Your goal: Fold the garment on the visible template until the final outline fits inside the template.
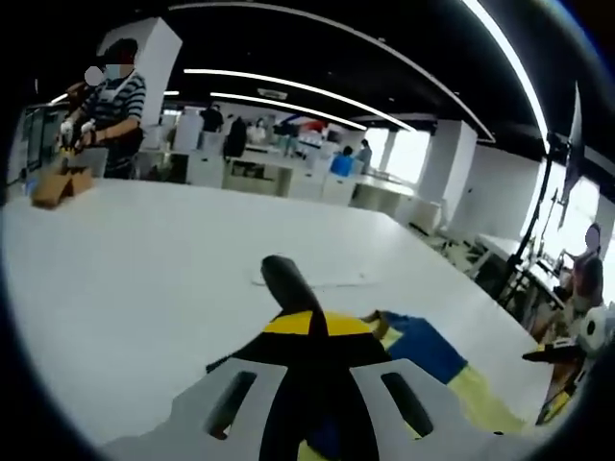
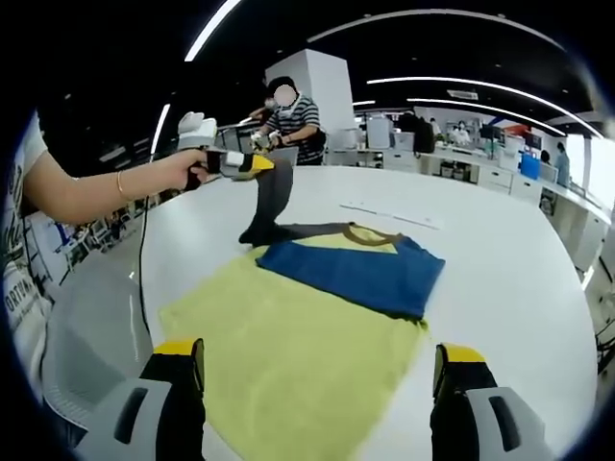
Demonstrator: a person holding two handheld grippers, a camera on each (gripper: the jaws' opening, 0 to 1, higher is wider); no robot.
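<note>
With its dark sleeve point(image 2: 272, 197) pinched and lifted by the closed left gripper point(image 2: 258, 165), the yellow-and-blue shirt point(image 2: 317, 317) mid-tabletop point(image 2: 500, 240) could be dragged crooked, the right gripper point(image 2: 322, 370) being held open.

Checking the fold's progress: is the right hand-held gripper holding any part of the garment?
No. The right hand-held gripper stands open, its jaws wide apart above the yellow and blue garment, gripping nothing.

White table point(image 1: 144, 279), ceiling light strips point(image 1: 288, 86), white pillar point(image 2: 322, 86), distant desks point(image 2: 480, 168)

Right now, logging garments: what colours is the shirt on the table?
Yellow with a blue band on the shirt; clearest in the right gripper view.
</note>
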